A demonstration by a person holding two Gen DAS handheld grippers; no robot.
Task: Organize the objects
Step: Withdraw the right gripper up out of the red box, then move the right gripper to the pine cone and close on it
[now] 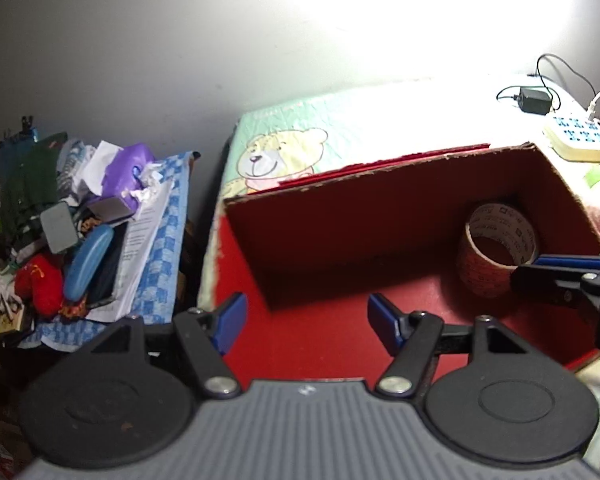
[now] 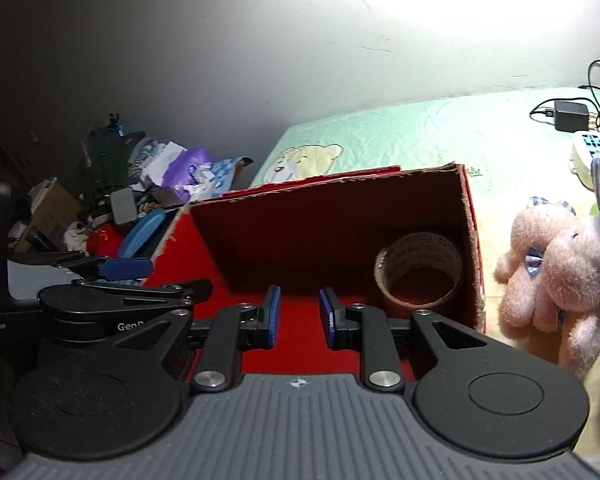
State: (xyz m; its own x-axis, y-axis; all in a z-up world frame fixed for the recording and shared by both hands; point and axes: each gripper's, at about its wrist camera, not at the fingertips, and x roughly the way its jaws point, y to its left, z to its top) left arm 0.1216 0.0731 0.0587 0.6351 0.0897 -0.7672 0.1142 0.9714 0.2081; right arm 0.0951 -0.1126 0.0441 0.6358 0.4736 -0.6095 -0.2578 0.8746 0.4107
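One roll of tape (image 2: 418, 270) lies inside the red cardboard box (image 1: 380, 216), on its side in the far right corner, its open core facing the cameras and its rim close against the right wall. That corner probably keeps it from rolling about, which would explain why it sits there and not mid-floor. The box rests on a bed (image 2: 420, 136) covered with a pale green bear-print sheet, open top tilted toward the person so the inside is easy to reach.

Both tongs hang over the box floor with nothing in them. The left tongs (image 1: 304, 324) stand wide apart, blue pads facing bare red cardboard. The right tongs (image 2: 299, 318) show a narrow gap between the pads and nothing between them; in the left wrist view their tips sit just beside the roll without gripping it.

Judging from this, the tape is already put away and the next object has yet to be chosen. A pink plush rabbit (image 2: 556, 276) lies on the bed just right of the box, outside it, and looks the nearest candidate for the right hand. A heap of clutter (image 1: 80, 232) on a checked cloth sits left of the bed, nearer the left hand. A power strip (image 1: 576, 136) with a black adapter lies further back.
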